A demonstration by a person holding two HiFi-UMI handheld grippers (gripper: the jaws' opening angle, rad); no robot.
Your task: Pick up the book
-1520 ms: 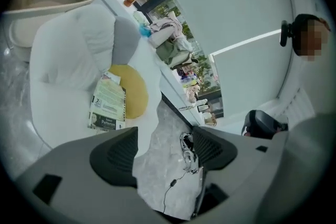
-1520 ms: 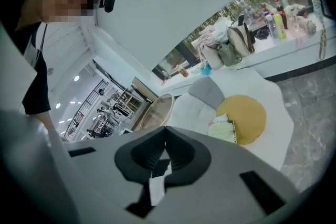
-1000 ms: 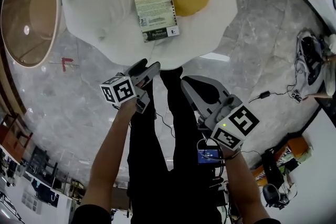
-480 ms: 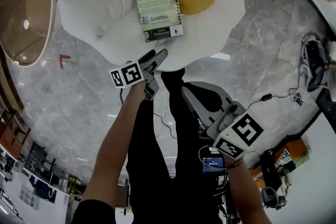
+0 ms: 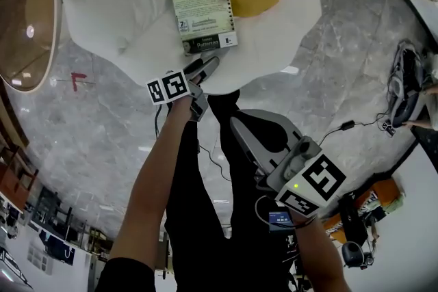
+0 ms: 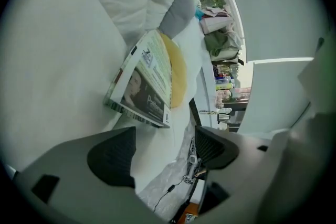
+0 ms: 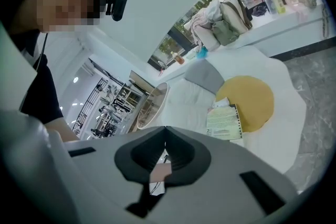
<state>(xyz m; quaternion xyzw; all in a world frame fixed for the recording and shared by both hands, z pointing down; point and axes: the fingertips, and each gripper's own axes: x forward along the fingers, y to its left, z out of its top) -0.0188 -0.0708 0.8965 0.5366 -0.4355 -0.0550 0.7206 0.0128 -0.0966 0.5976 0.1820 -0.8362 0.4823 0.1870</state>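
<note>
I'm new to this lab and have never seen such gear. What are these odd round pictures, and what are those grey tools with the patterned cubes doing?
There is no robot here. A person stands on a grey floor and holds a hand-worked gripper in each hand; the patterned cubes are part of them. One picture comes from a camera on the person's head, looking down past their legs. The other two come from cameras riding on each gripper, looking along its two jaws. On the floor lies a white cushion shaped like a fried egg. A book lies on it, beside a white pillow. The left gripper reaches close to the book's near edge, jaws apart, nothing between them. The right gripper hangs back near the person's waist, jaws together, holding nothing.
</note>
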